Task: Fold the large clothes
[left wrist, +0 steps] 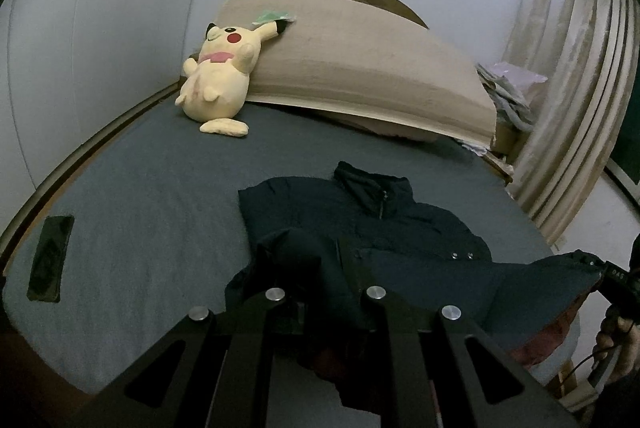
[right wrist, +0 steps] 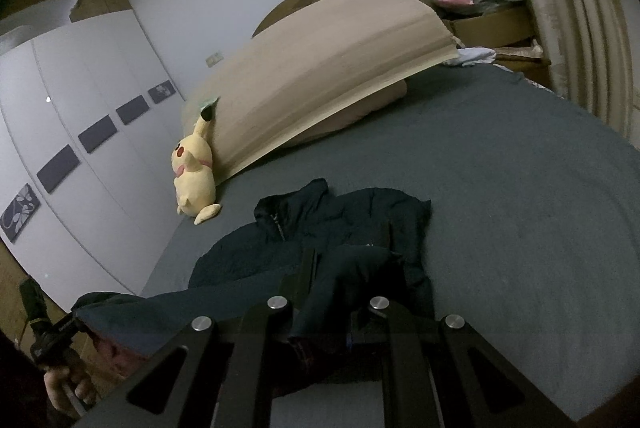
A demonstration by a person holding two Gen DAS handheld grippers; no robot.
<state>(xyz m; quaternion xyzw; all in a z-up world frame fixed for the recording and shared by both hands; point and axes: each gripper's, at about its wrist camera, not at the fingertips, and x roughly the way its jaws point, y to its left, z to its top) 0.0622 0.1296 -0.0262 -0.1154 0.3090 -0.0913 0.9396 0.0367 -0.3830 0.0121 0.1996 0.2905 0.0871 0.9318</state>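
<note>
While both tongs (left wrist: 320,268) (right wrist: 340,268) grip its hem, the dark jacket (left wrist: 360,220) lies on the bed (left wrist: 160,188).

The dark jacket (left wrist: 360,228) hides both grippers' fingertips.

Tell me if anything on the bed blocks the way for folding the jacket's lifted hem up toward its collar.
Nothing visible does. Both grippers, left and right, grip the jacket hem. The plush toy and phone lie well off to the side.
</note>
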